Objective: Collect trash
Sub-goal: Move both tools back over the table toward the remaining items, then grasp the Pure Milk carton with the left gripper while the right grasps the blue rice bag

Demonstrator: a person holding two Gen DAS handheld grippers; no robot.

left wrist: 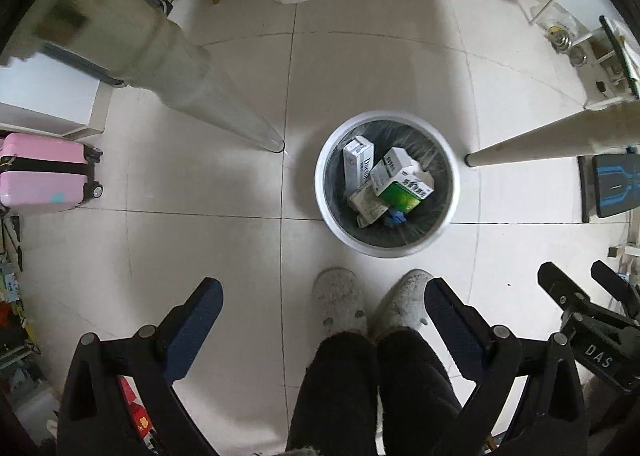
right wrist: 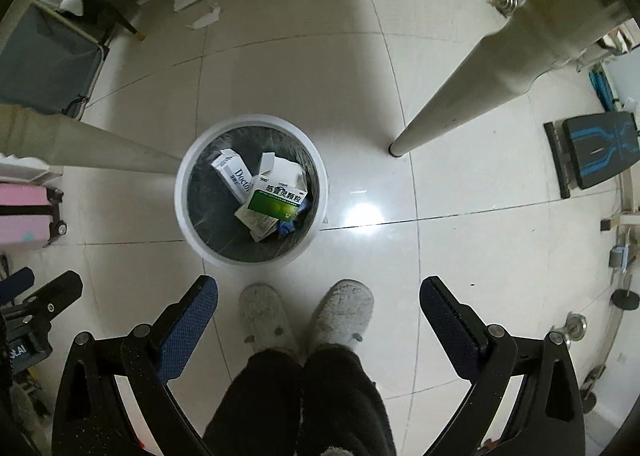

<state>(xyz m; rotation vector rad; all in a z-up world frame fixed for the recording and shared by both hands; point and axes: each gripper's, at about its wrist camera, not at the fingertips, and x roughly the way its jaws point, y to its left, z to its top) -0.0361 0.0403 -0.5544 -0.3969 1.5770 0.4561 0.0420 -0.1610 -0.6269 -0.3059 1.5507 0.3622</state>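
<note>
Lined white bin (left wrist: 387,244) on the tiles before the person's slippers, holding green medicine carton (left wrist: 401,194) and white cartons: light, thin card, crushable, best pinched across flat faces; left gripper (left wrist: 324,308) and right gripper (right wrist: 319,302) both wide apart, empty.

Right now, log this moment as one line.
left tool: open, empty | right tool: open, empty | trash bin: boxes inside | green box: on top | paper scrap: on floor
</note>
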